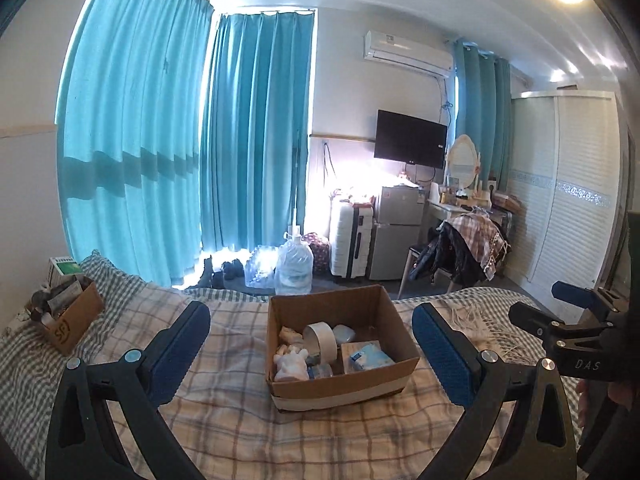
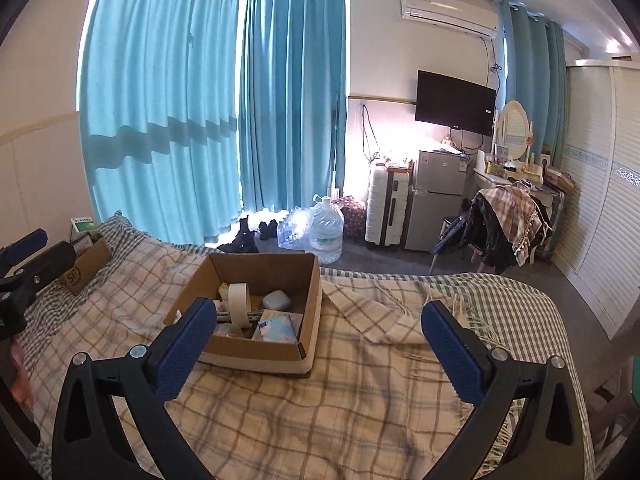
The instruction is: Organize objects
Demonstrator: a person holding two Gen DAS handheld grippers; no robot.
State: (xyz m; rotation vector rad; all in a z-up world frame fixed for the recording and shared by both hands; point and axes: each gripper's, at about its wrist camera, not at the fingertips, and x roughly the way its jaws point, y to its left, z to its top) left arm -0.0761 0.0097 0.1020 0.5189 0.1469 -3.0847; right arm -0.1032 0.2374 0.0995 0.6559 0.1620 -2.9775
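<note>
An open cardboard box point(image 1: 340, 390) point(image 2: 310, 320) sits on the plaid bedcover. It holds a roll of white tape point(image 1: 320, 340) point(image 2: 240, 300), a white figurine point(image 1: 290, 364), a pale blue tissue pack point(image 1: 368, 358) point(image 2: 276, 328) and a pale blue case point(image 1: 344, 332) point(image 2: 276, 300). My left gripper point(image 1: 312, 316) is open, hanging above and in front of the box, with nothing held. My right gripper point(image 2: 319, 310) is open too, empty, to the right of the box. Each gripper also shows at the edge of the other view, the right gripper point(image 1: 540, 304) and the left gripper point(image 2: 40, 248).
A second cardboard box point(image 1: 74, 328) point(image 2: 86, 270) full of small items stands at the bed's left by a checked pillow. Beyond the bed stand water bottles point(image 1: 294, 268), a white suitcase point(image 1: 350, 240), a small fridge point(image 1: 396, 236), a clothes-draped chair point(image 1: 460, 256) and a wardrobe point(image 1: 568, 200).
</note>
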